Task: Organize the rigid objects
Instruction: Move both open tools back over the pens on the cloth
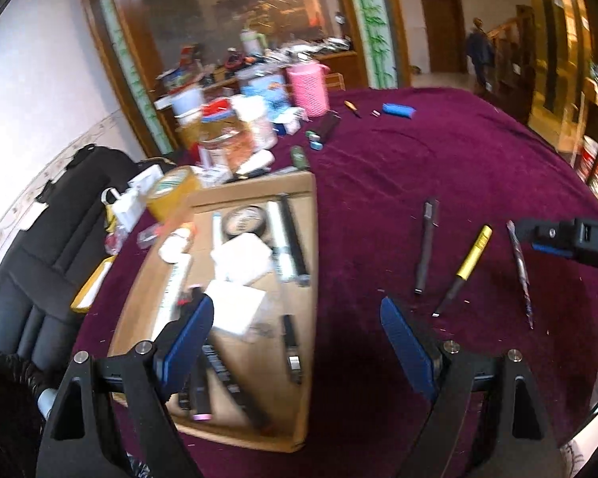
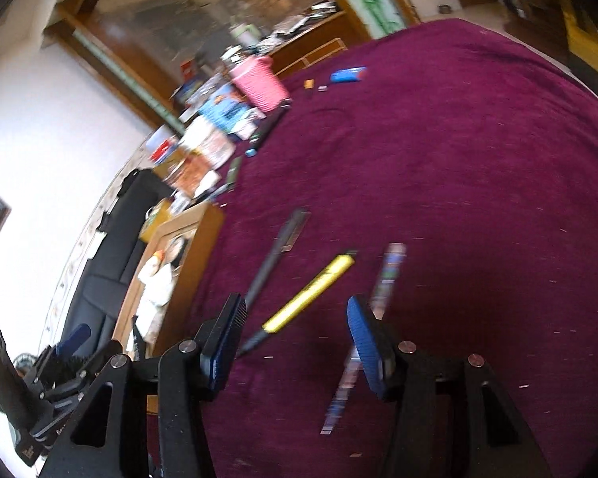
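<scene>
Three pens on the maroon cloth, both grippers empty

Clutter is seen along the far edge — a pink basket (image 1: 309, 87) among it — with a filled cardboard box (image 1: 299, 263) left of the pens. The grey pen (image 2: 275, 255), yellow pen (image 2: 311, 292) and patterned pen (image 2: 382, 283), possibly blurred, lie side by side. The left gripper (image 1: 295, 334) is held wide; the right gripper (image 2: 295, 342) is half-spread over the cloth, nothing clamped.

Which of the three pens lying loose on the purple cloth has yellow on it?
The middle pen: its upper half is bright yellow. The grey pen on its left is plain dark, and the patterned pen on its right is multicoloured.
</scene>
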The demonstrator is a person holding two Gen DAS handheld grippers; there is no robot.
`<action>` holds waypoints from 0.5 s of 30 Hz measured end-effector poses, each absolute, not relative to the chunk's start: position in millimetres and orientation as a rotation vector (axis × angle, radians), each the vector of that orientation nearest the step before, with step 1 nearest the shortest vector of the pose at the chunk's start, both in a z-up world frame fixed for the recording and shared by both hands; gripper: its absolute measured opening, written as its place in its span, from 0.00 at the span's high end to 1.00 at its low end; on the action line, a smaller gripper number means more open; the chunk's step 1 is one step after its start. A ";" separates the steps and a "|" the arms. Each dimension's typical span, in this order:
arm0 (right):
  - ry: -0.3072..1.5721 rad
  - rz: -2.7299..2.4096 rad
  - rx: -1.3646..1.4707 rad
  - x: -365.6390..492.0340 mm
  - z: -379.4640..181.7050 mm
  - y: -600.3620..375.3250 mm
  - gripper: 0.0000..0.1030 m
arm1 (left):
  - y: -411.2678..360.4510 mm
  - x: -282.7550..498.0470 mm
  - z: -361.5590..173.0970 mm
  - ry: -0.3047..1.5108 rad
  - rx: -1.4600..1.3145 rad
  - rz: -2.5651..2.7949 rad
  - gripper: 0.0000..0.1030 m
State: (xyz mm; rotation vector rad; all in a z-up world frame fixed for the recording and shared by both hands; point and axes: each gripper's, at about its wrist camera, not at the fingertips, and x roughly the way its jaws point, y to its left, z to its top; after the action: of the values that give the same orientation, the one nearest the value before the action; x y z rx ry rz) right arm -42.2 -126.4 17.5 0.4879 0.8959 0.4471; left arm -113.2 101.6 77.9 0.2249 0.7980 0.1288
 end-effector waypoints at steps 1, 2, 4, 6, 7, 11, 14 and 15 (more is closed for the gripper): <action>0.897 0.434 0.498 -41.2 14.3 -133.0 0.44 | 95.8 -110.1 73.5 0.810 0.234 0.113 0.17; 0.897 0.424 0.505 -40.0 12.1 -138.5 0.44 | 88.2 -105.9 67.9 0.828 0.245 0.092 0.17; 0.895 0.403 0.519 -38.6 6.7 -149.1 0.44 | 78.4 -99.7 60.3 0.853 0.261 0.071 0.17; 0.891 0.387 0.538 -36.3 1.9 -158.8 0.44 | 68.6 -93.8 54.0 0.869 0.281 0.054 0.17; 0.892 0.388 0.555 -35.6 -0.3 -162.4 0.44 | 63.8 -91.2 51.2 0.874 0.292 0.050 0.17; 0.882 0.422 0.615 -34.1 -3.5 -171.8 0.42 | 54.2 -82.7 43.8 0.897 0.306 0.030 0.17; 0.880 0.435 0.613 -34.4 -3.6 -170.2 0.38 | 50.1 -75.5 38.2 0.915 0.310 0.033 0.17; 0.879 0.442 0.607 -34.9 -2.9 -168.4 0.38 | 49.8 -73.1 36.2 0.921 0.310 0.032 0.17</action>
State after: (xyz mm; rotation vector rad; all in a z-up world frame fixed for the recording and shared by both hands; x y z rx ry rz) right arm -34.9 -168.4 -2.9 0.6072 0.8795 0.4422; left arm -73.1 49.8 36.2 0.3098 0.9214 0.0321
